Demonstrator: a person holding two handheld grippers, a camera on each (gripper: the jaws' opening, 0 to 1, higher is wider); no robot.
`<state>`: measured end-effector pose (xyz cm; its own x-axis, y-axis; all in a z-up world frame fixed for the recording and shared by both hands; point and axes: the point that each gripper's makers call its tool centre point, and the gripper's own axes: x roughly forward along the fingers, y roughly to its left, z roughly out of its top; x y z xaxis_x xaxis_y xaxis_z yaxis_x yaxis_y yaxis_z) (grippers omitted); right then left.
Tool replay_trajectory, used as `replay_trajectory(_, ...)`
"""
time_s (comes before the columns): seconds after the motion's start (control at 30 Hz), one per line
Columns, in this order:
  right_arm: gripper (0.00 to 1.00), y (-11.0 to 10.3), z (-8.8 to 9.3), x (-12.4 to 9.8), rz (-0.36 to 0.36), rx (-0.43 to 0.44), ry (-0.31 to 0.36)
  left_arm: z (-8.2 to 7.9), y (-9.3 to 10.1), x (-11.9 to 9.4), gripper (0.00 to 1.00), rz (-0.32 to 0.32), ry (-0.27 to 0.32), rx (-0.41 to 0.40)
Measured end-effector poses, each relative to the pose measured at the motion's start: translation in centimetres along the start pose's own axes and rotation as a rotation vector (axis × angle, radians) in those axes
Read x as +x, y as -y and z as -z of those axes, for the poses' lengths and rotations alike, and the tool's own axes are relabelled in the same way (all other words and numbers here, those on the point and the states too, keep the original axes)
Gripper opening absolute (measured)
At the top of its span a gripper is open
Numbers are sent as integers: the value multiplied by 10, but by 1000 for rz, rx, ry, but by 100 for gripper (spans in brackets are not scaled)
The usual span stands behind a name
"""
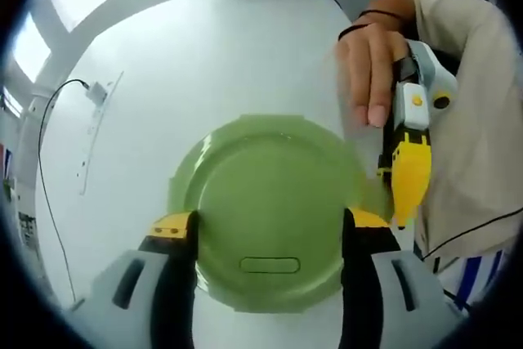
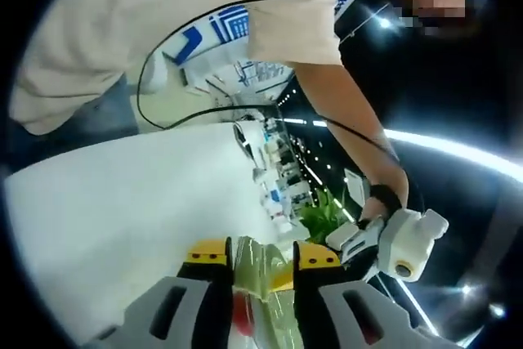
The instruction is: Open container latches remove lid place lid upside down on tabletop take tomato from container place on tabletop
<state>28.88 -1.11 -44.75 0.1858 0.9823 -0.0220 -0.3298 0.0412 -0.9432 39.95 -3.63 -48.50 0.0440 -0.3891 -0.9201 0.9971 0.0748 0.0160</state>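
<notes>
White tabletop [image 1: 204,55] — left claw [image 1: 270,226] clamping green lid [image 1: 274,202] (right claw [image 2: 261,259] gripping clear container [image 2: 261,275]).

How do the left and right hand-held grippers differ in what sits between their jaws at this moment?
The left hand-held gripper has its jaws set wide on either side of the round green lid; the right hand-held gripper has jaws close together around a clear container edge. The lid is opaque; the container is see-through, with red showing inside. Both grippers have yellow-tipped jaws.

Between the right gripper [image 2: 259,261] jaws, the container [image 2: 260,279] is largely hidden; a red patch inside [image 2: 243,314], cut by the edge, cannot be identified.
</notes>
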Motion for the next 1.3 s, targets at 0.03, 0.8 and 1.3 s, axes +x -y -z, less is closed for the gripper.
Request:
replay_trajectory(0.03, 24, 1, -1, 0, 3, 4, 0, 0, 0, 0, 63, 0, 0, 0)
replay_trajectory(0.8, 26, 88, -10, -29, 339, 456, -32, 1, -1, -1, 63, -2, 25, 1)
replay_trajectory(1.3, 31, 148, 35, -66, 733, 865, -45, 1, -1, -1, 63, -2, 49, 1)
